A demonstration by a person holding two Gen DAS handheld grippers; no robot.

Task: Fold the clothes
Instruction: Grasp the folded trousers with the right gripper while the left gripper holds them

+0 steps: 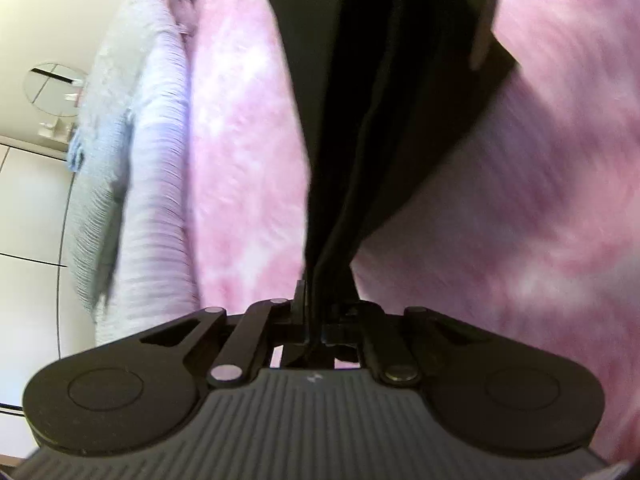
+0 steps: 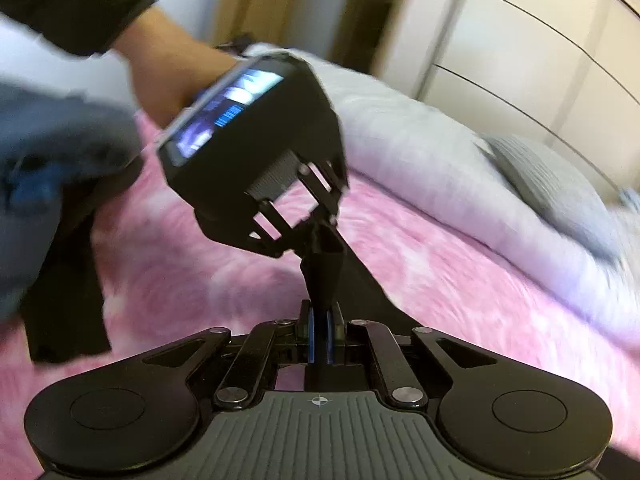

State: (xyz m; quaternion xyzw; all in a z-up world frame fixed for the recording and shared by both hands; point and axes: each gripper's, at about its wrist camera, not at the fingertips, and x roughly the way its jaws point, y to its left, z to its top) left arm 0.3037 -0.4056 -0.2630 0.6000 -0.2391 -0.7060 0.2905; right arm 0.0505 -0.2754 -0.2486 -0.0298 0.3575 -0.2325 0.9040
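Black garment [image 1: 360, 128] clamped in both jaws, pink blanket [image 1: 240, 160] beneath, grey pillow [image 2: 560, 184] beside.

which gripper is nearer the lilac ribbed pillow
Left. In the right wrist view the left gripper sits between the right gripper and the lilac ribbed pillow. Both are shut on the black garment.

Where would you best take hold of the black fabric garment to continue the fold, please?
Probably at its bunched edge, from above. The black fabric garment is already pinched there by the left gripper and the right gripper, stretched taut between them above the fluffy pink blanket.
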